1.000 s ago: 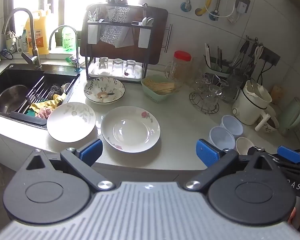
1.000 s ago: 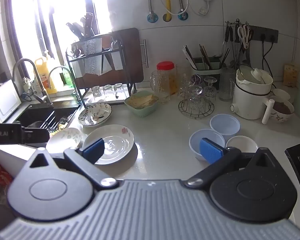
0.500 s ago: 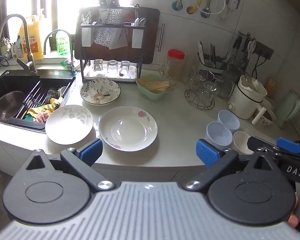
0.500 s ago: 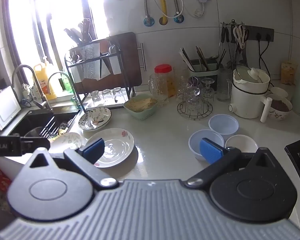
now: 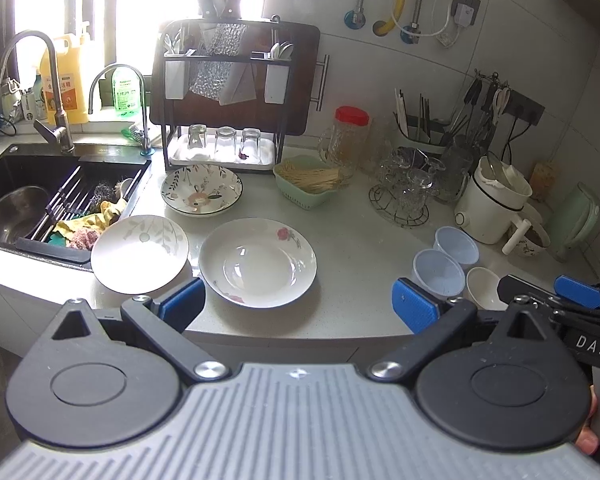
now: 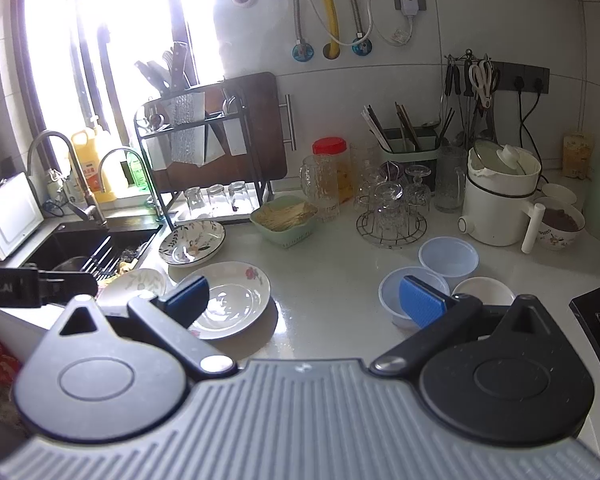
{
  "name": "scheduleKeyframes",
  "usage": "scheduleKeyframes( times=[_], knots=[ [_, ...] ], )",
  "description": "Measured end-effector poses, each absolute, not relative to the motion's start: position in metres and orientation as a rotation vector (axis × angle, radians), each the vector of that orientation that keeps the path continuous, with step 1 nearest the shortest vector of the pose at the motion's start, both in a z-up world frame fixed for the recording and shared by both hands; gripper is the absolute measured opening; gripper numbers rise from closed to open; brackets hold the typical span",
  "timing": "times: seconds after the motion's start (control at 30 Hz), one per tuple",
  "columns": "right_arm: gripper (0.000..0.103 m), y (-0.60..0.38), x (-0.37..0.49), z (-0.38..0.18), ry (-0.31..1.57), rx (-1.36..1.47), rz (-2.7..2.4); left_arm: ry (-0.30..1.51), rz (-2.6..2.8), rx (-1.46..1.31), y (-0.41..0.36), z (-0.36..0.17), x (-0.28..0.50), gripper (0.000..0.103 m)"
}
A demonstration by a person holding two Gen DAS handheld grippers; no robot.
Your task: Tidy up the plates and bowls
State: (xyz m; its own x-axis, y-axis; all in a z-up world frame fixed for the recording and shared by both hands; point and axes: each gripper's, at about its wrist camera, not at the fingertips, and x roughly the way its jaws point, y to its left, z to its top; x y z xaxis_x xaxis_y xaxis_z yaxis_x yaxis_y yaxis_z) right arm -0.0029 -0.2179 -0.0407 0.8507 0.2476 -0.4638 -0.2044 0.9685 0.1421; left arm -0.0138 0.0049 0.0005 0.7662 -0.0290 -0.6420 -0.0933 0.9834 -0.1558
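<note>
Three plates lie on the grey counter: a rose-print deep plate (image 5: 258, 262) (image 6: 230, 300) in the middle, a leaf-print plate (image 5: 140, 254) (image 6: 134, 284) by the sink, and a floral dark-rimmed plate (image 5: 202, 194) (image 6: 192, 242) behind them. Two pale blue bowls (image 5: 438, 272) (image 5: 456, 242) and a small white bowl (image 5: 482, 288) sit to the right; they also show in the right wrist view (image 6: 412, 292) (image 6: 448, 258) (image 6: 482, 290). My left gripper (image 5: 298, 304) is open and empty, held above the counter's front edge. My right gripper (image 6: 306, 300) is open and empty, near the bowls.
A black sink (image 5: 16, 196) with a steel bowl and rags is at left. A dish rack (image 5: 220, 100) with glasses, a green basket (image 5: 308, 182), a glass jar (image 5: 350, 138), a wire glass stand (image 5: 404, 196) and a white cooker (image 5: 494, 204) line the back.
Both grippers have risen and pulled back slightly, so the view tilts higher up the wall. Nothing on the counter has moved. Both stay open.
</note>
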Motion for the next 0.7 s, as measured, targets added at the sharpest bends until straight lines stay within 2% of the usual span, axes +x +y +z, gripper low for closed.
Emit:
scheduleKeyframes(
  times=[0.7],
  knots=[
    [0.103, -0.203, -0.008, -0.043, 0.490, 0.080, 0.235, 0.679, 0.023, -0.186, 0.019, -0.002, -0.014, 0.101]
  ],
)
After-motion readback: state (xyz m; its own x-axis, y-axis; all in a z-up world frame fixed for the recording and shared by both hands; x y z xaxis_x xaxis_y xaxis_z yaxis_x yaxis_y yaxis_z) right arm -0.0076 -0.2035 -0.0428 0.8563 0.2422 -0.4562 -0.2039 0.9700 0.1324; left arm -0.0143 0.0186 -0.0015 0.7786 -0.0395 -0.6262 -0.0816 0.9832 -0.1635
